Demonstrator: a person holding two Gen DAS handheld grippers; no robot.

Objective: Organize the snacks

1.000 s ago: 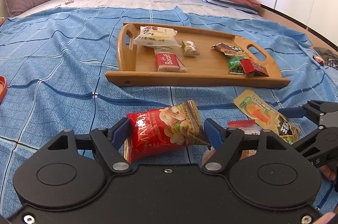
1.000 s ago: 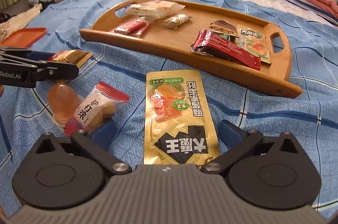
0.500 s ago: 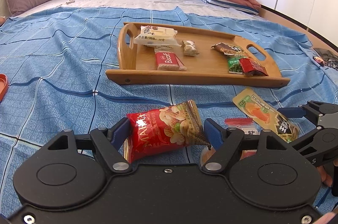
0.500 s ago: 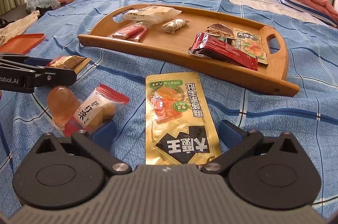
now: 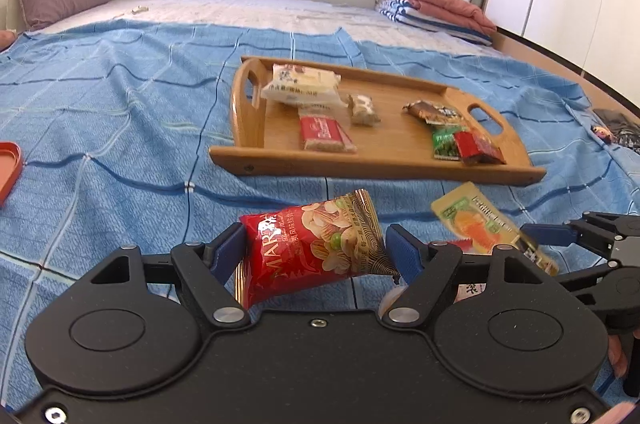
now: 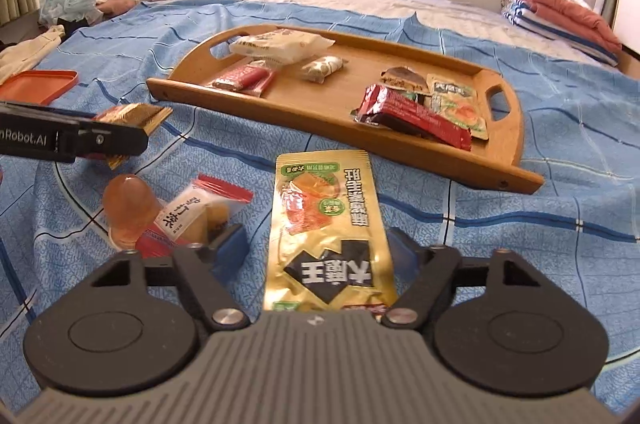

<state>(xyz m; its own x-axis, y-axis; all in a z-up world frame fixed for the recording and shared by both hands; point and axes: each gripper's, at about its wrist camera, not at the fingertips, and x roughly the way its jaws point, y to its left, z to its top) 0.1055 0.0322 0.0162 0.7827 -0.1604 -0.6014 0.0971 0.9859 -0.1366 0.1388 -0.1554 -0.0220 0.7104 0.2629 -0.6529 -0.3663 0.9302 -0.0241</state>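
Two snack packets gripped just short of the wooden tray (image 5: 360, 164)

The left gripper (image 5: 316, 250) clamps a red nut packet (image 5: 312, 256) lettered "MAR…"; the right gripper (image 6: 316, 248), jaws just closing, pinches a yellow packet (image 6: 324, 224) printed with black Chinese characters. On the tray lies a red biscuit bar (image 5: 324, 136), its writing blurred.

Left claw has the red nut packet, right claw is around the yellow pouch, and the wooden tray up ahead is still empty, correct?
Not quite: the wooden tray is not empty. The right wrist view shows several snack packets already lying in it. The rest holds: the left claw grips the red nut packet, and the right claw, whose jaws have just been closing, has the yellow pouch between them.
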